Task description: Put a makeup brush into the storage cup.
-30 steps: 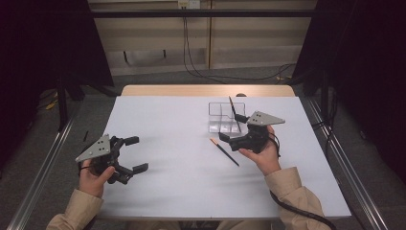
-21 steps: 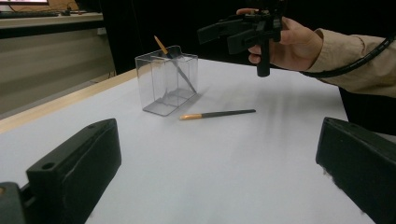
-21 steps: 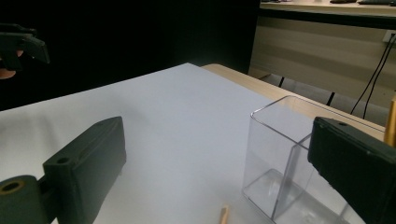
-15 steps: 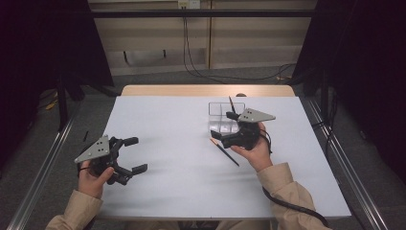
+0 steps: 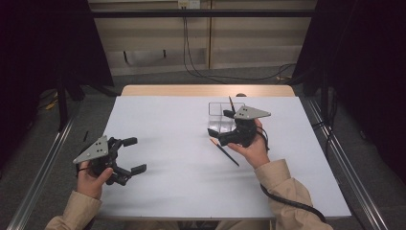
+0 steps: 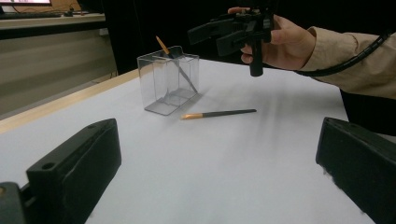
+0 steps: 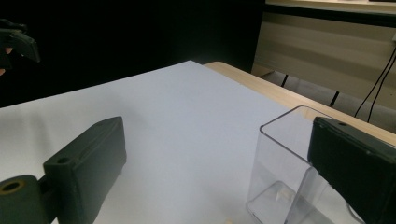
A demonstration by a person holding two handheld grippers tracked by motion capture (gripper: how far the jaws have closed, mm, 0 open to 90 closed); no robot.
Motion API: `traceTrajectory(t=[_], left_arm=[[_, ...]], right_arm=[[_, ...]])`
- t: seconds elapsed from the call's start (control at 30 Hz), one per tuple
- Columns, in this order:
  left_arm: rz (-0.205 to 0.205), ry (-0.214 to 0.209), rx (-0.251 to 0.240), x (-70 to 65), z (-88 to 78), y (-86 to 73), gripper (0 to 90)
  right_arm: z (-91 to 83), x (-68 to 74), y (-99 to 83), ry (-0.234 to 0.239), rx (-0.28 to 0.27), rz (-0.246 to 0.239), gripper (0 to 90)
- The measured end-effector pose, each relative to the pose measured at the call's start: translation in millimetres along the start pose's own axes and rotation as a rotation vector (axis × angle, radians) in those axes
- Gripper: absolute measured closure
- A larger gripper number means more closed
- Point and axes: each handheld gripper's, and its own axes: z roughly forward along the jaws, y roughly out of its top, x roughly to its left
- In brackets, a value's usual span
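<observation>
Standing on the table (image 5: 158, 115), toward its far right: a compartmented container (image 5: 221, 116), holding one pencil (image 6: 178, 67) leaning inside. Lying on the table just before the container: a second pencil (image 5: 224, 152). Hovering above that pencil, beside the container: the right gripper (image 5: 219, 135). Hovering well apart, over the near left corner: the left gripper (image 5: 134, 155).

Clear glossy plastic holder (image 6: 169, 78); matt black gripper jaws; white matt tabletop (image 5: 172, 124), bare wood edge; dark matt brush handle (image 6: 229, 112).
</observation>
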Motion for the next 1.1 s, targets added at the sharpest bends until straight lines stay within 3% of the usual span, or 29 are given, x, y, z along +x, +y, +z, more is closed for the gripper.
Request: traceTrajectory(t=[0.33,1.1], left_arm=[[-0.001,-0.005,0.002,0.3,0.8,-0.1,0.0],[-0.008,-0.011,0.009,0.9,2.5,-1.1,0.0]], right_arm=[[2.8,-0.9,0.3,0.0,0.072,-0.006,4.1],[13.9,-1.4,0.4,0.017,0.297,-0.036,3.9]])
